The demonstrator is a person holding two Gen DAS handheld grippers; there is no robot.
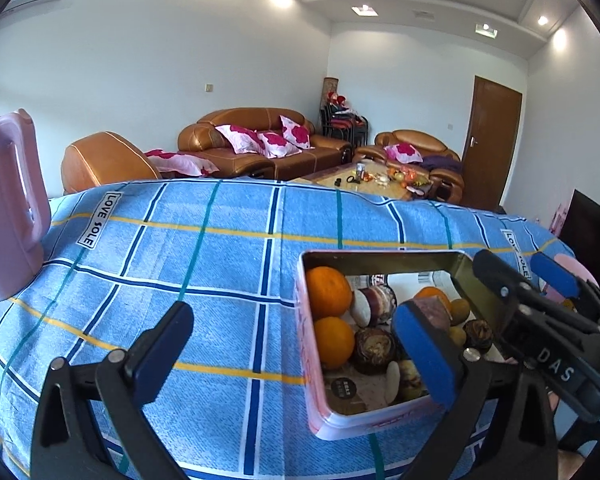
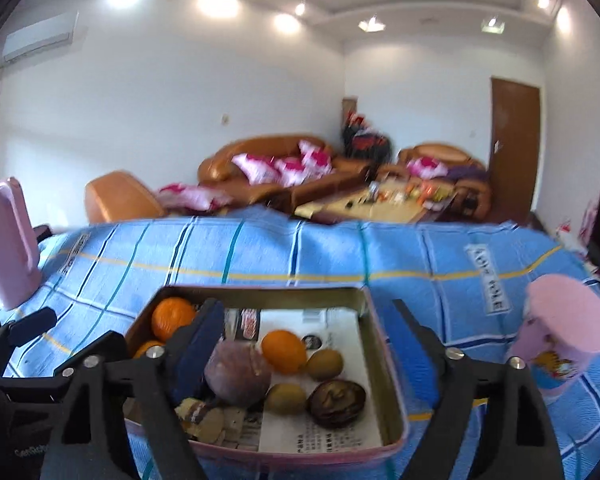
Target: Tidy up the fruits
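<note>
Left wrist view: the left gripper (image 1: pixel 296 344) hovers with its jaws wide apart and nothing between them, over the blue checked cloth on the table (image 1: pixel 220 248). The tin tray (image 1: pixel 306 380) is the landmark; it lies just under this gripper's right-hand finger, so the fruit sits to the right of the jaws' centre, not between them. Two oranges (image 1: pixel 327 292) lie against the tray's left wall. The right gripper (image 1: pixel 480 300) reaches in over the tray's right side (its blue pads visibly parted).

Right wrist view: the right gripper (image 2: pixel 304 340) has its jaws apart and straddles the tray's middle. A purple round fruit (image 2: pixel 238 372) rests just beside its left pad; whether they touch I cannot tell (the view is blurred). An orange (image 2: pixel 284 351), kiwis (image 2: pixel 325 364) and a dark brown fruit (image 2: pixel 337 403) lie in the gap, straight ahead. The tray's long axis runs across the jaws. I judge the right gripper nearer to any fruit.
</note>
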